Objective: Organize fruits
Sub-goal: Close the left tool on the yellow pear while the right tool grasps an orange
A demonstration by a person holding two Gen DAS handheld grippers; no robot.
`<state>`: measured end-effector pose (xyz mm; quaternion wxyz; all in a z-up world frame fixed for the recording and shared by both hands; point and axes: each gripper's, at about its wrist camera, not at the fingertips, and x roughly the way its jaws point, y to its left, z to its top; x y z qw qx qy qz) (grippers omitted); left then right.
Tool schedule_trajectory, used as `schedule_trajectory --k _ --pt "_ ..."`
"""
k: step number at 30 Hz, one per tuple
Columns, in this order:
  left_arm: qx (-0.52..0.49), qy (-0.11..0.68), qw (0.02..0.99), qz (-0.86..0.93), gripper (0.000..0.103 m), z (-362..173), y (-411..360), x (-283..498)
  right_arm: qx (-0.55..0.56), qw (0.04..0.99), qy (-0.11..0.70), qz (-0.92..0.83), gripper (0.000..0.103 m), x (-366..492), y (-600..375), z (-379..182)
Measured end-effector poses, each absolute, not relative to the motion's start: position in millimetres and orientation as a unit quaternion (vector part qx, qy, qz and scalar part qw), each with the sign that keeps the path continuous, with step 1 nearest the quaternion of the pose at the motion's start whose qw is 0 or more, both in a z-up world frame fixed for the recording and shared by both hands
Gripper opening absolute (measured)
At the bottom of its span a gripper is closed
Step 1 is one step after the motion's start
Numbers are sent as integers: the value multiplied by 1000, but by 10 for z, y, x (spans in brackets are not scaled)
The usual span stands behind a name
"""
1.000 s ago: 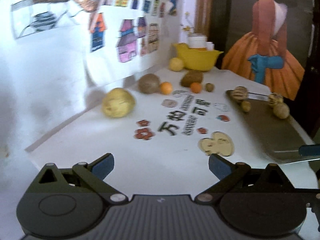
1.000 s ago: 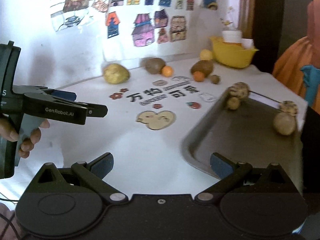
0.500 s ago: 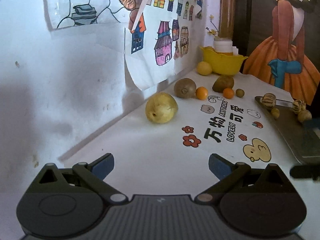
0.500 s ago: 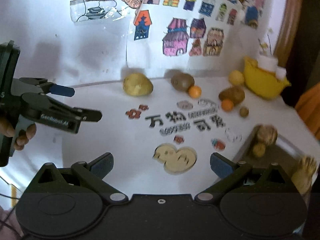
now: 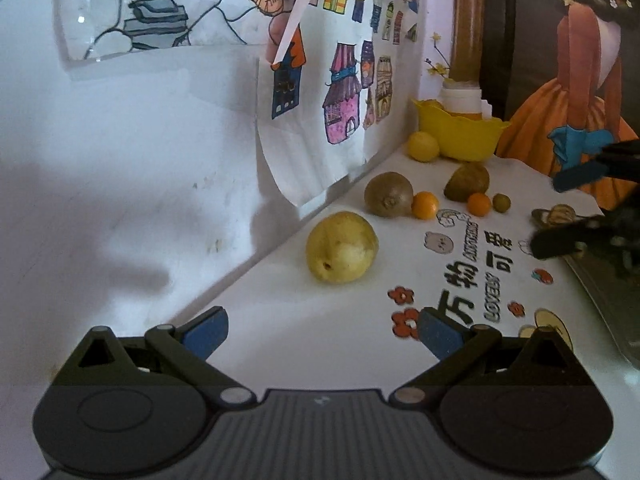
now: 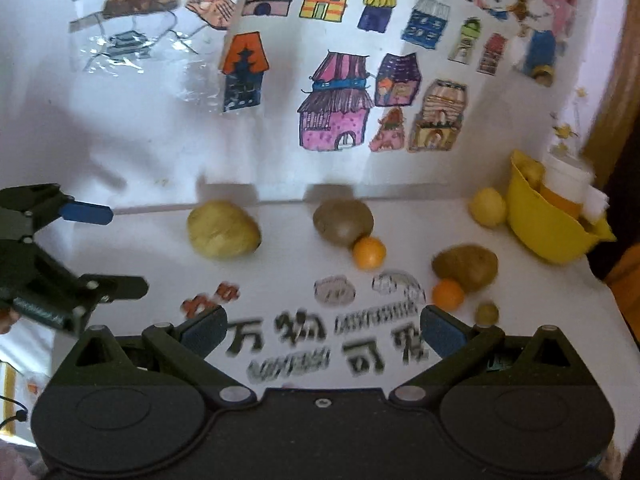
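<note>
Yellow pear (image 5: pixel 341 247), two oranges (image 5: pixel 425 205), two kiwis (image 5: pixel 388 194), left gripper (image 5: pixel 322 333) and right gripper (image 6: pixel 322 330) spread, empty.

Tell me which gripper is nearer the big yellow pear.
Left. The left gripper is open and aimed at the pear just ahead of it. The right gripper, also open, sits farther back, with the pear off to its left.

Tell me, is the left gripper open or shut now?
Open. The left gripper holds nothing; its blue pads stand wide apart.
</note>
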<state>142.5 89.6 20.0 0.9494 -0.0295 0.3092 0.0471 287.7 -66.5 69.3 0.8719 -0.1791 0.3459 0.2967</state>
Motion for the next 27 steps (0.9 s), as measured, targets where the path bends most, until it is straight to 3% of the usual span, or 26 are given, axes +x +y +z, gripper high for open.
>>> schedule_trajectory --k 12,27 --pt "-26 308 951 29 103 143 895 1863 -163 860 351 332 101 3709 -523 328" --pt "-58 326 944 1 103 63 950 2258 -181 844 371 343 80 3981 -256 92"
